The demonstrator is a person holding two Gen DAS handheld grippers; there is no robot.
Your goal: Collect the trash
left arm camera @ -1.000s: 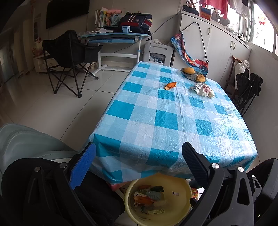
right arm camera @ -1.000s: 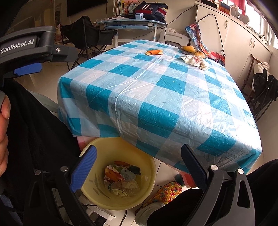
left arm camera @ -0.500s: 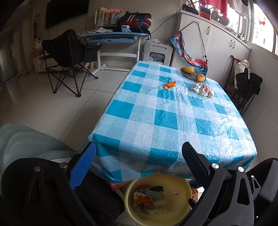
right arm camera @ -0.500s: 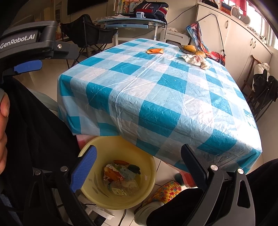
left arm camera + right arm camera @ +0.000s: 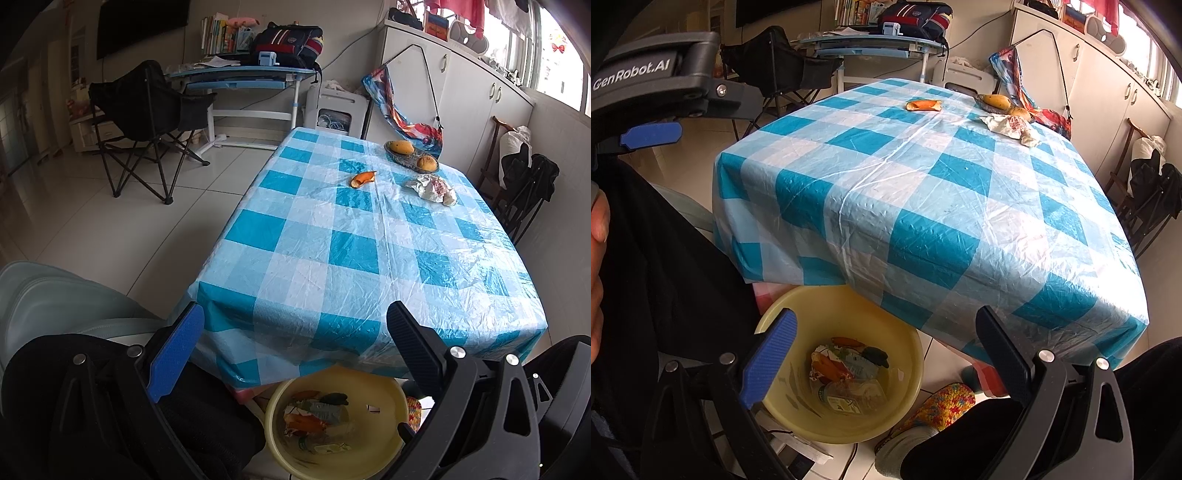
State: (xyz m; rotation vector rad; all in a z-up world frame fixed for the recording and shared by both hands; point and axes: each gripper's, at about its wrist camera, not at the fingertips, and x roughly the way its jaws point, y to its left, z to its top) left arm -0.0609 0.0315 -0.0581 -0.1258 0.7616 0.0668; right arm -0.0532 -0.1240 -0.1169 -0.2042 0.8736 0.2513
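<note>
Checked tablecloth [image 5: 923, 192] overhangs the yellow basin [image 5: 798, 424], hiding its far rim.

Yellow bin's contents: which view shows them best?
Right wrist view: the yellow bin sits between the open fingers, with its peels, wrappers and clear container exposed. In the left wrist view the bin is lower and partly behind the finger.

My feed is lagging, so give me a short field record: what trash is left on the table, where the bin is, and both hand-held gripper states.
trash on table: orange peel; crumpled wrapper, both at far end
not trash: fruit bowl with two fruits
bin: yellow basin on floor under near table edge, already holding scraps
left hand-held gripper: open, empty
right hand-held gripper: open, empty, above basin
</note>
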